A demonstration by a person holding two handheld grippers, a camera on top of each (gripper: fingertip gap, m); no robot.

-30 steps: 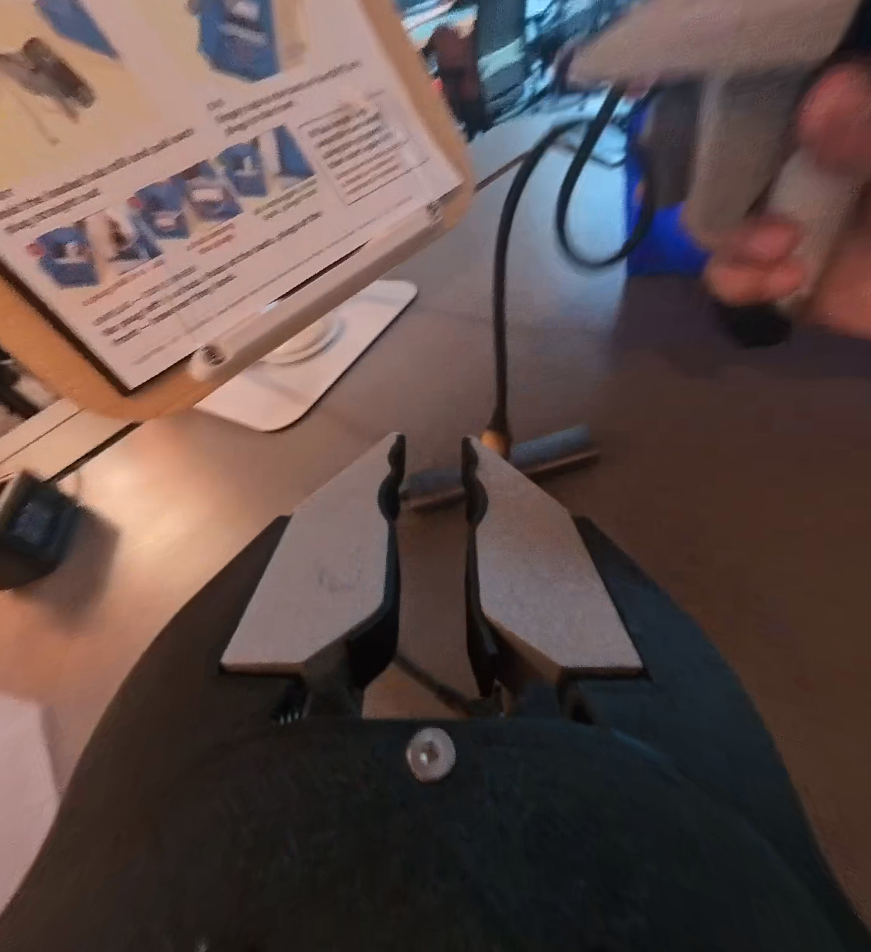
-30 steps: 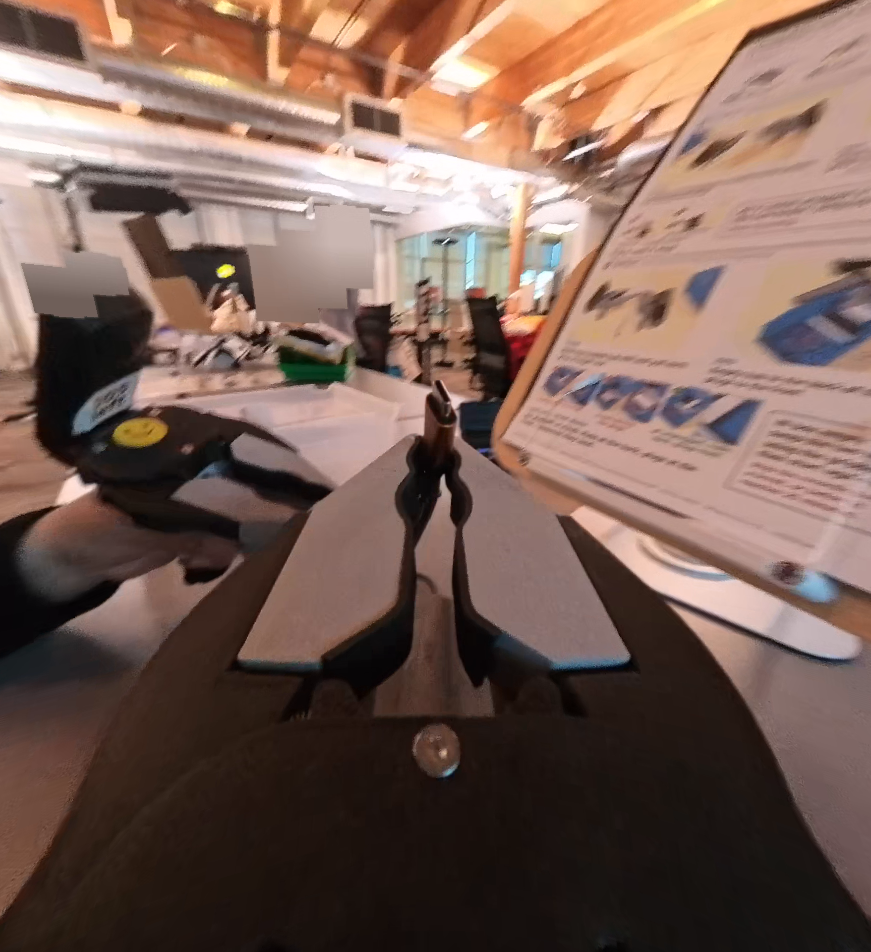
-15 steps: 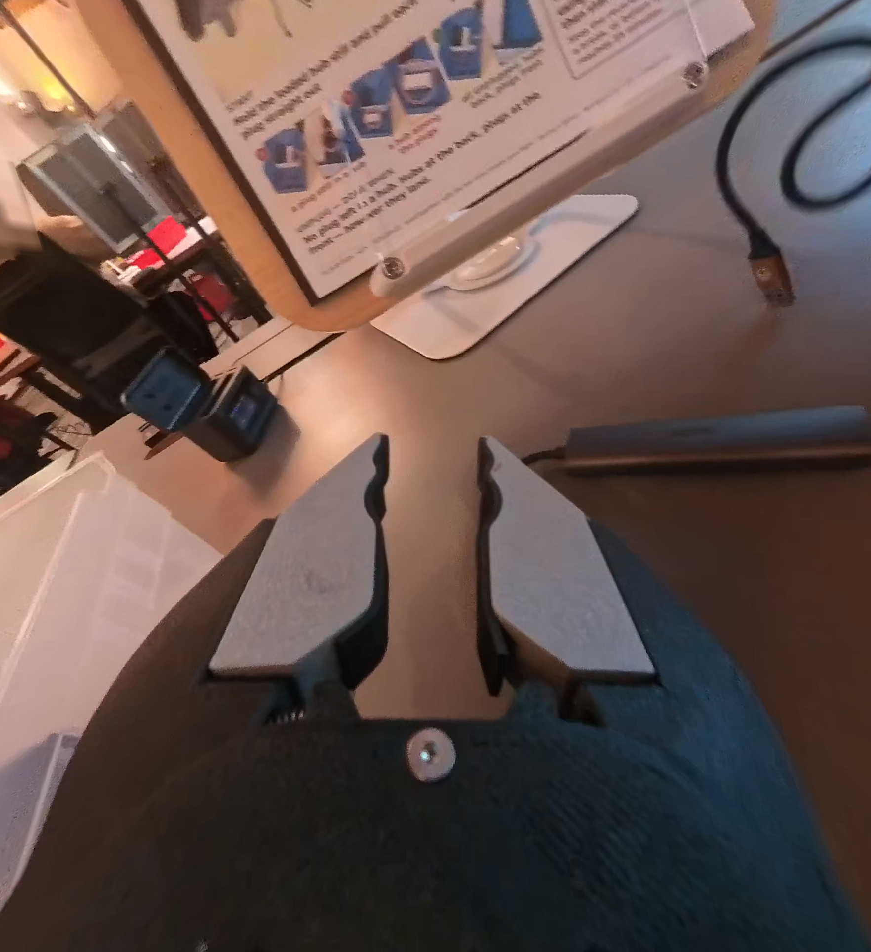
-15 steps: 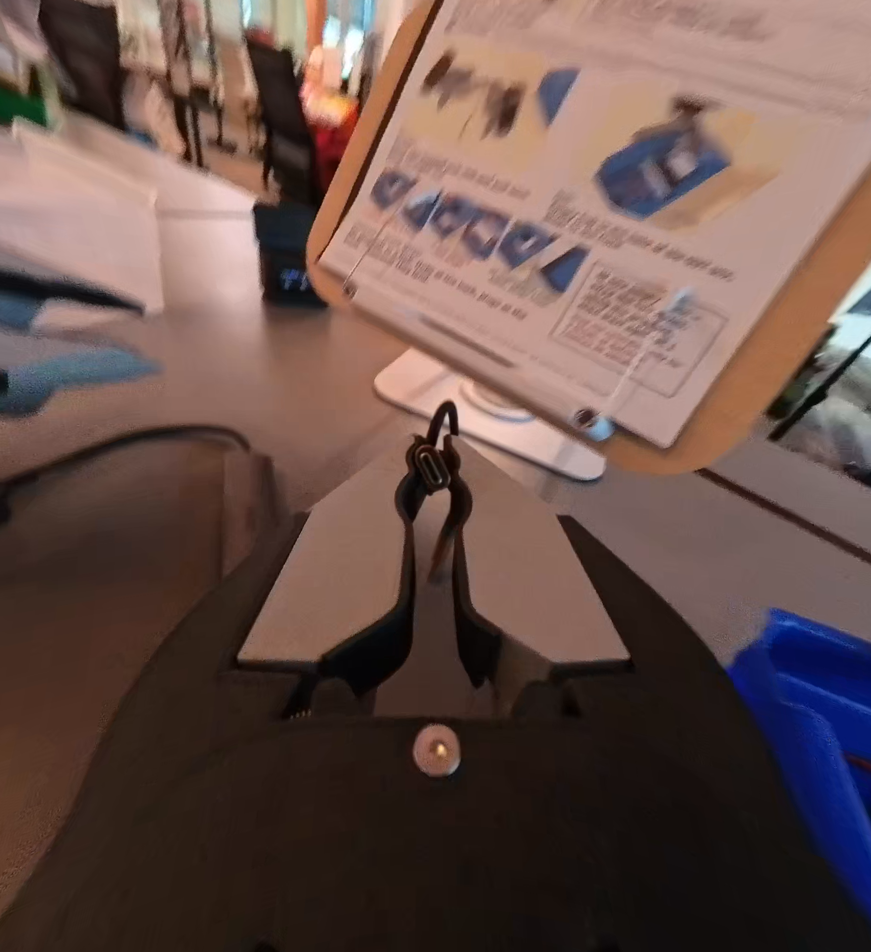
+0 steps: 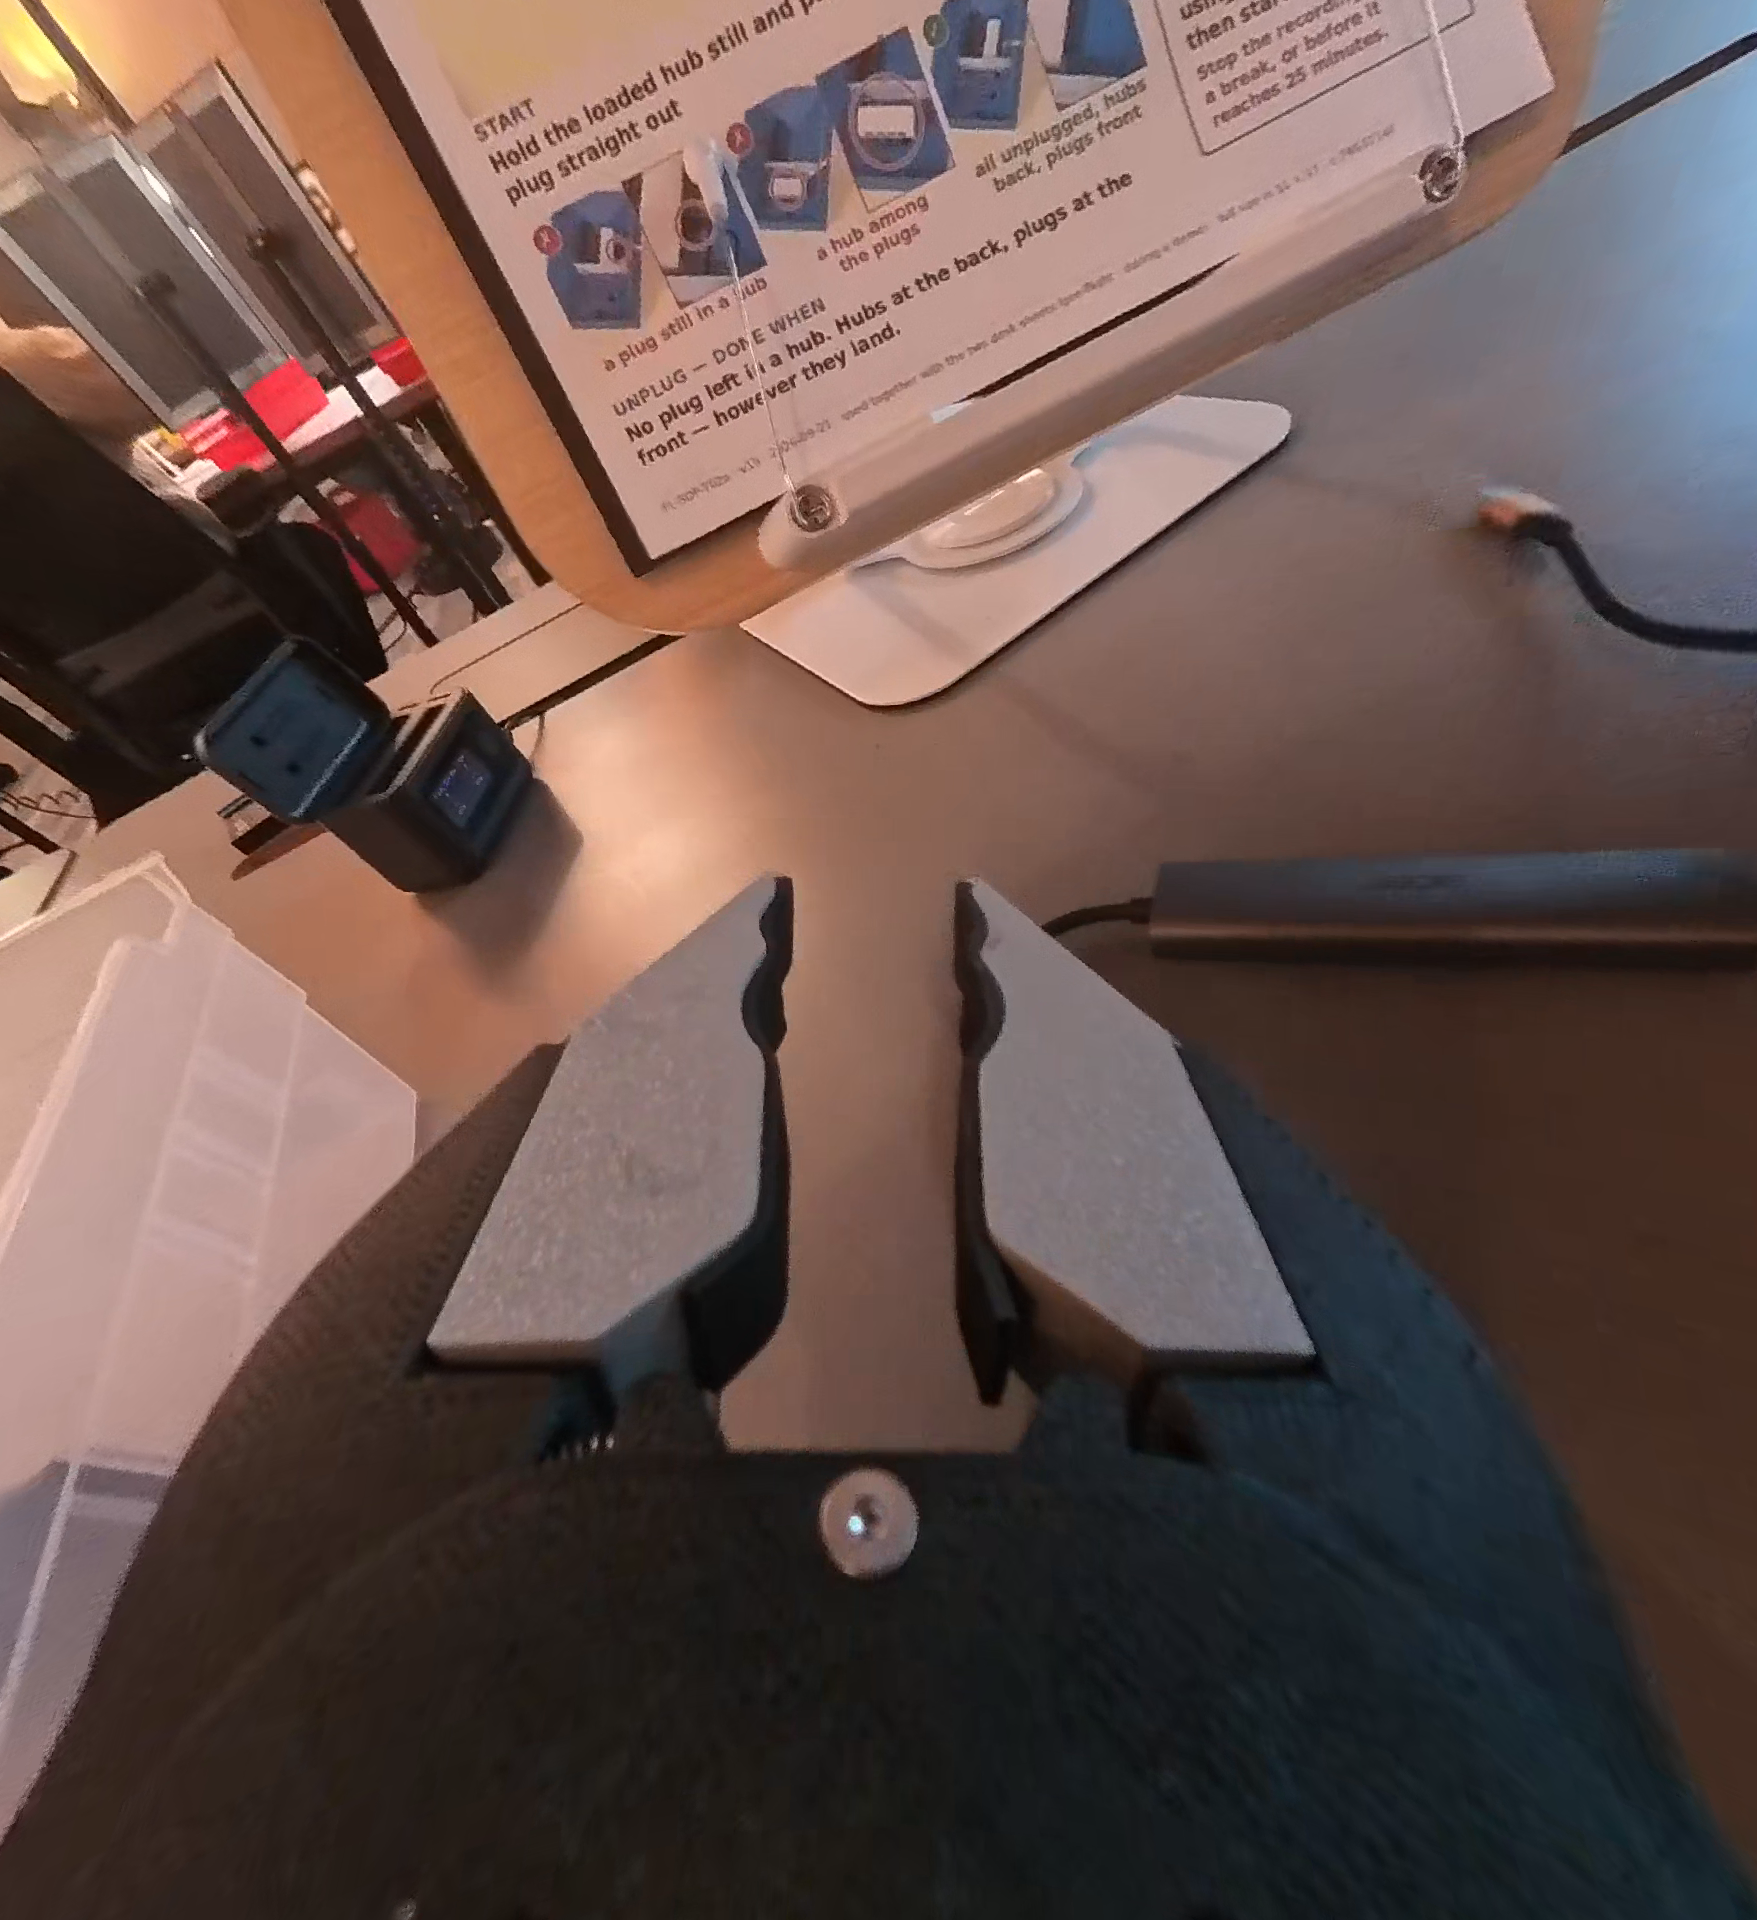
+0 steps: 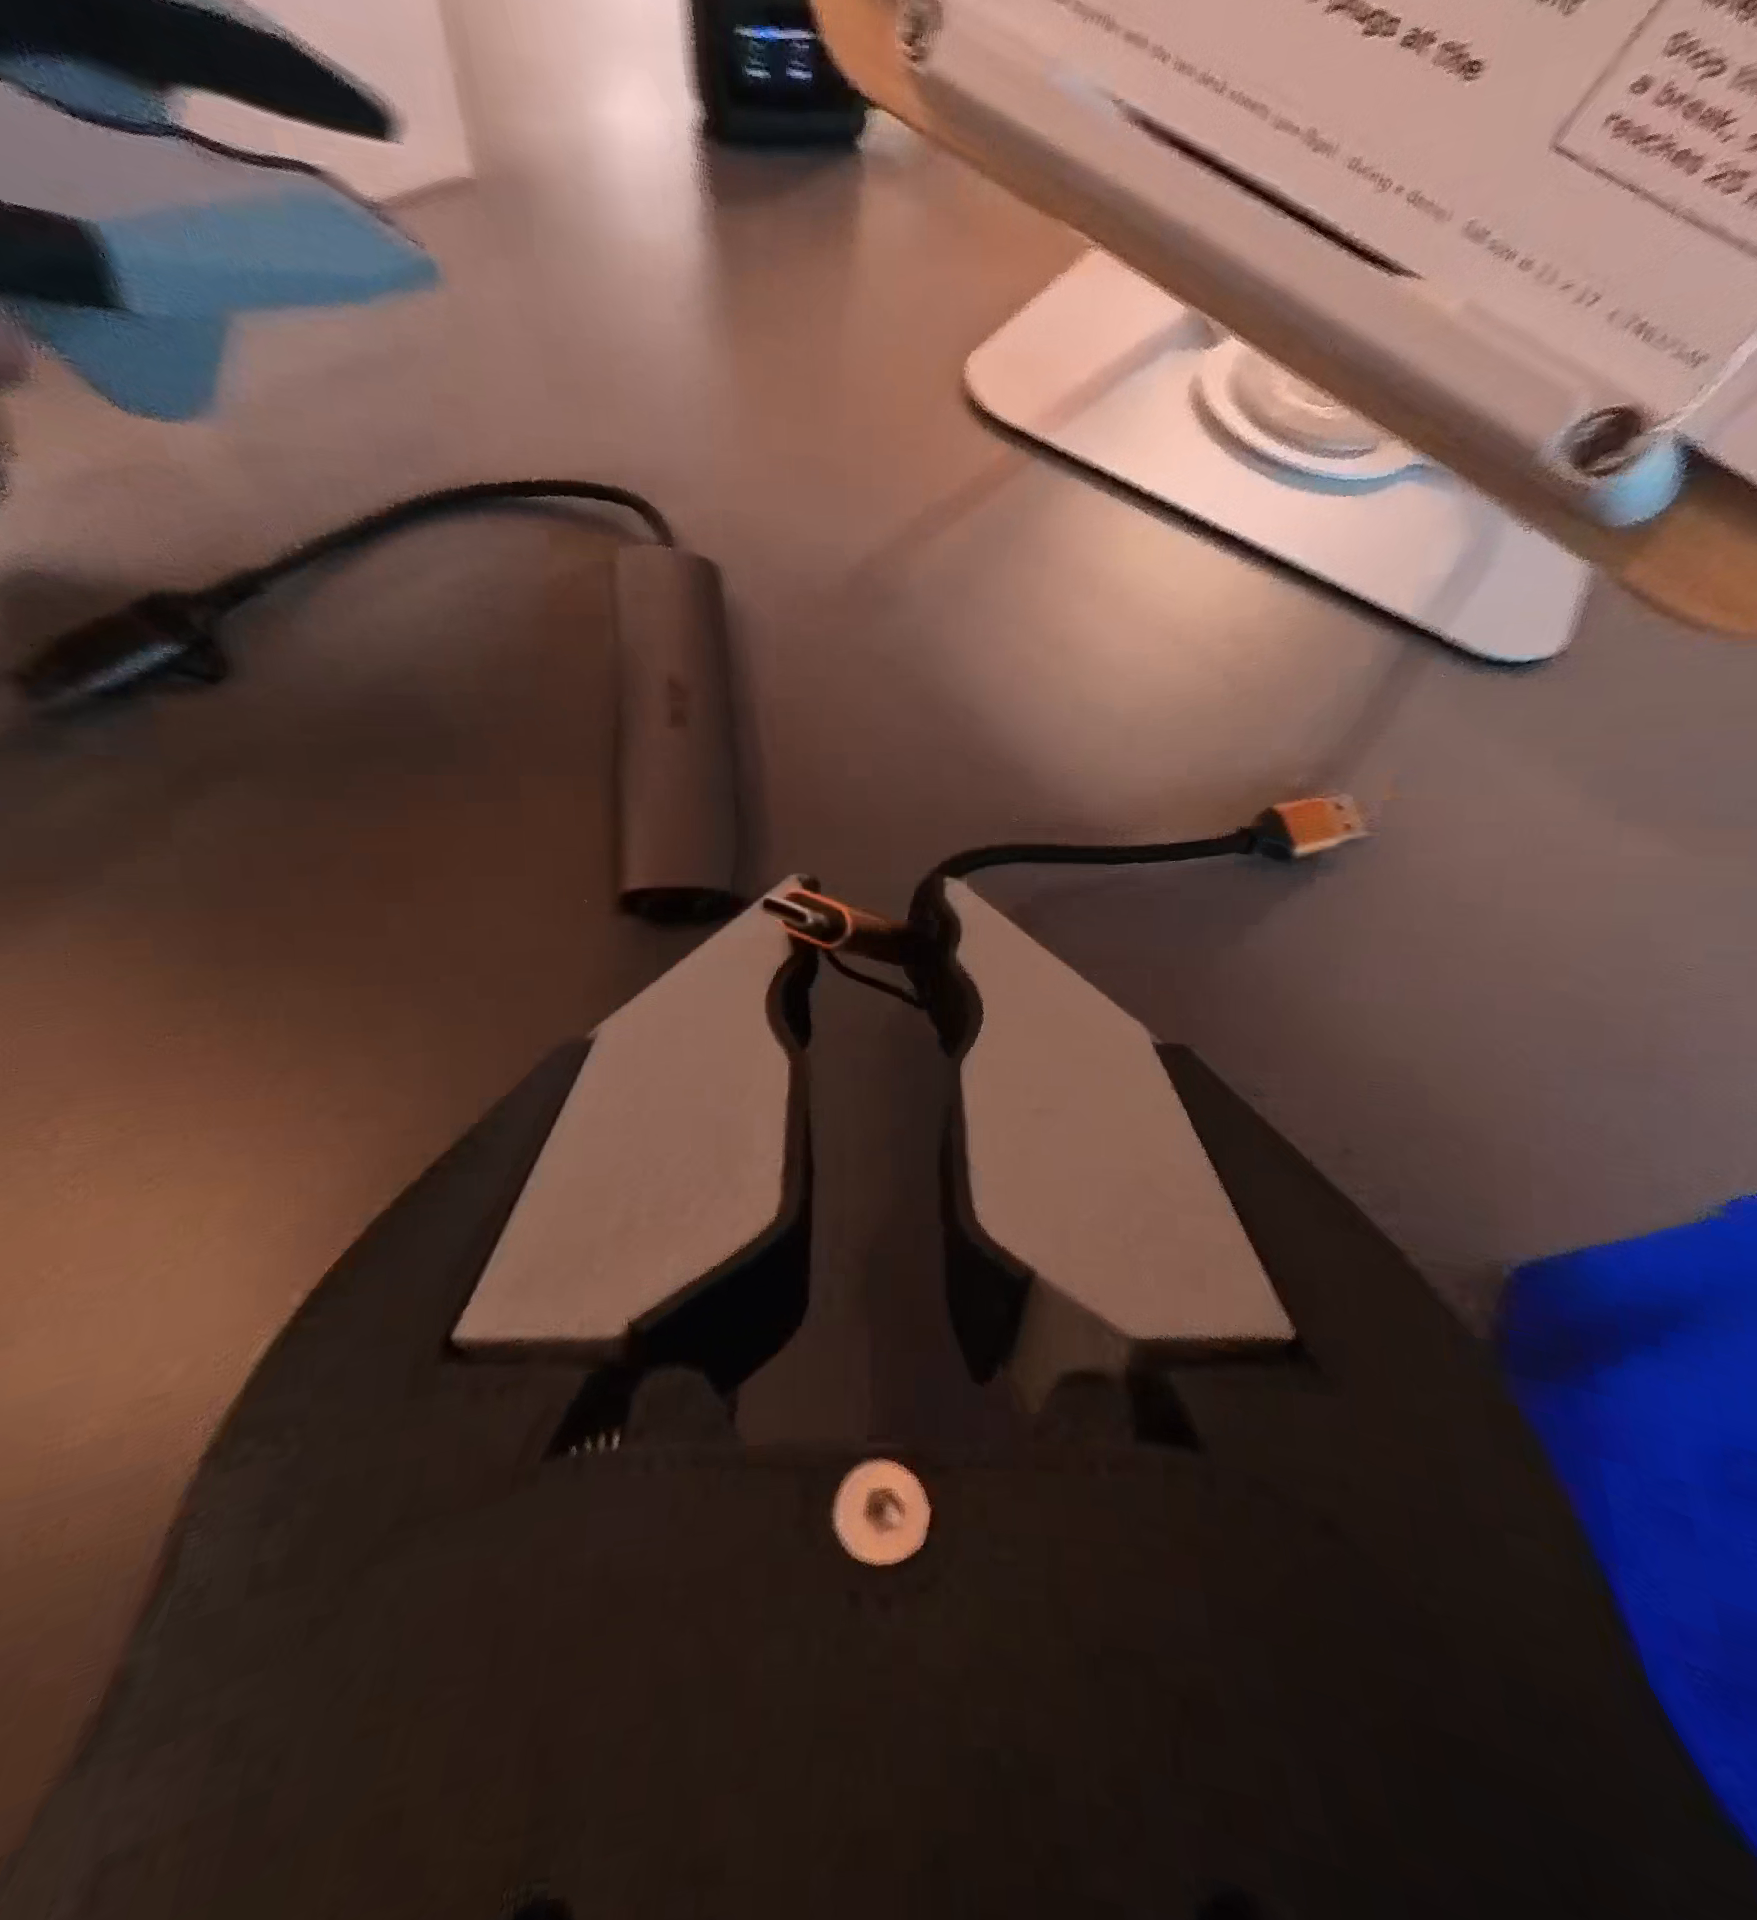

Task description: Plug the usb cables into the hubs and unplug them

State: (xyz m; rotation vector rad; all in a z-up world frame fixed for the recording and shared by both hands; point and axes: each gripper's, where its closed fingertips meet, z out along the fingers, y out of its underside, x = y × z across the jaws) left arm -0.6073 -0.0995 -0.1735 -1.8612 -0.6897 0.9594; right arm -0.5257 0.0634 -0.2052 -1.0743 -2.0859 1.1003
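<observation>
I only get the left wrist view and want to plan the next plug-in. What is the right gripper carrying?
Observer: A USB-C plug lies crosswise at the tips of the right gripper; I cannot tell whether it is clamped.
Operator: Where does its cable run?
Observer: The black cable runs off to the right and ends in an orange USB-A plug lying on the table.
Operator: How is the hub placed for that gripper?
Observer: The grey hub lies just beyond the fingertips, slightly left, with its near end towards them.
</observation>
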